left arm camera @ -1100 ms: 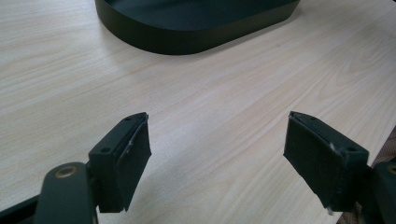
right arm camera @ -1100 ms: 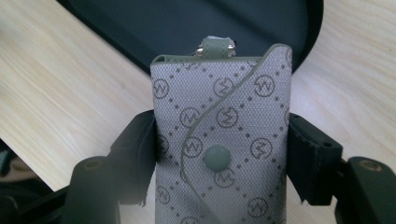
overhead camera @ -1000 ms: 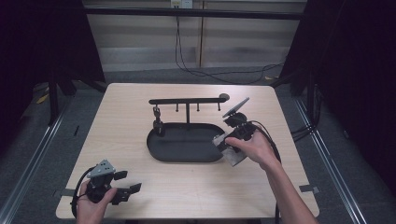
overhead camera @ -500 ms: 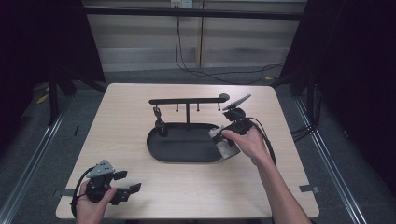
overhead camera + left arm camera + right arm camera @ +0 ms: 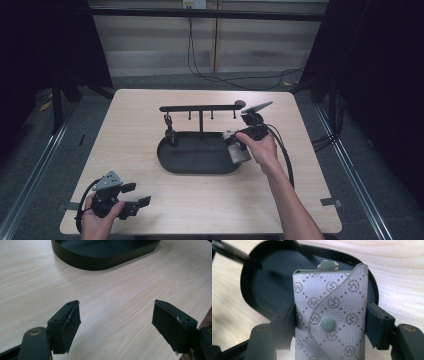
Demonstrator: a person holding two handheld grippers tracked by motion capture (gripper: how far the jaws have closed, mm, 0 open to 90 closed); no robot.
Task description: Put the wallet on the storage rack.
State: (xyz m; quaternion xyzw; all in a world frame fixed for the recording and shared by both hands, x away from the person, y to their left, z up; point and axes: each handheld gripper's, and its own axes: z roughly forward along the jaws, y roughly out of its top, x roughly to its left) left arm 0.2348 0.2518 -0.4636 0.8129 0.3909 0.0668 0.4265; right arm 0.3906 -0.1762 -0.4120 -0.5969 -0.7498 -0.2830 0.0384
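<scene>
The right gripper (image 5: 329, 325) holds a grey fabric key pouch (image 5: 330, 312) between its two black jaws, one pressed to each long side. The pouch carries a repeated print of small circles, each enclosing a mark like a W or M (no readable brand name can be made out), linked by dotted diagonal lines. A round grey snap button (image 5: 328, 324) sits on its curved flap, midway between the jaws. Beyond the jaw tips, the pouch's far end shows a small metal fitting (image 5: 327, 265) and hangs over the black oval tray (image 5: 262, 285).

In the high view, the right gripper (image 5: 239, 145) is at the tray's right end, with the pouch (image 5: 236, 150) tilted over the rim of the tray (image 5: 180, 162). A black rack with hooks (image 5: 200, 108) rises from the tray's far side, above the gripper.

The left gripper (image 5: 116, 322) has its jaws spread wide with nothing between them, only bare light wood table (image 5: 112, 302); the tray's curved wall (image 5: 100, 261) lies well ahead of the tips. From above, this gripper (image 5: 135, 200) sits near the table's front left corner, far from the pouch.
</scene>
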